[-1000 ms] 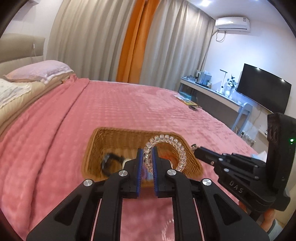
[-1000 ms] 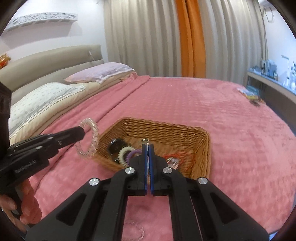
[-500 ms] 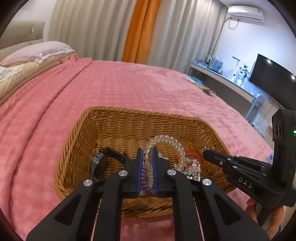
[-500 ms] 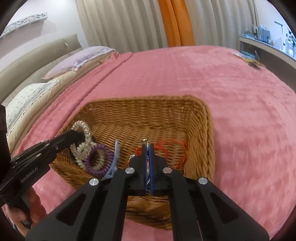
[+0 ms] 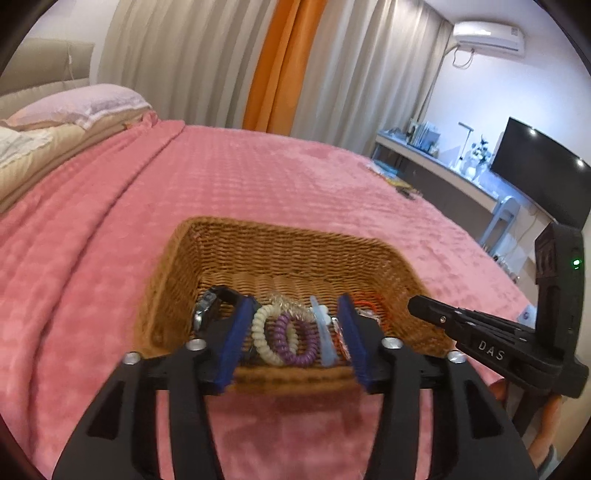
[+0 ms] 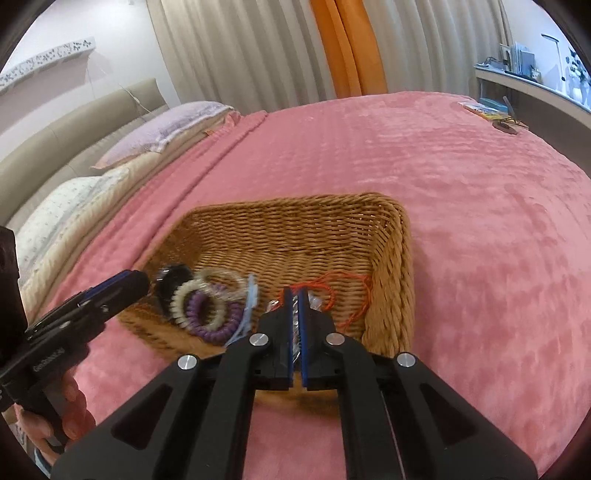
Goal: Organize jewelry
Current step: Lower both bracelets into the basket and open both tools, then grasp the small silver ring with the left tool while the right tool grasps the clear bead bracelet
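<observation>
L fingers (image 5: 236, 343): wide, empty
R gripper (image 6: 294, 295): narrow, pinching small clear item
Basket (image 6: 391, 258): bands in
Left: R drop

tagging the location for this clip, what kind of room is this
A bedroom, most likely in a home or small apartment: a bed under a pink blanket with pillows against a padded headboard, plus a wall-mounted TV and an air conditioner.
</observation>
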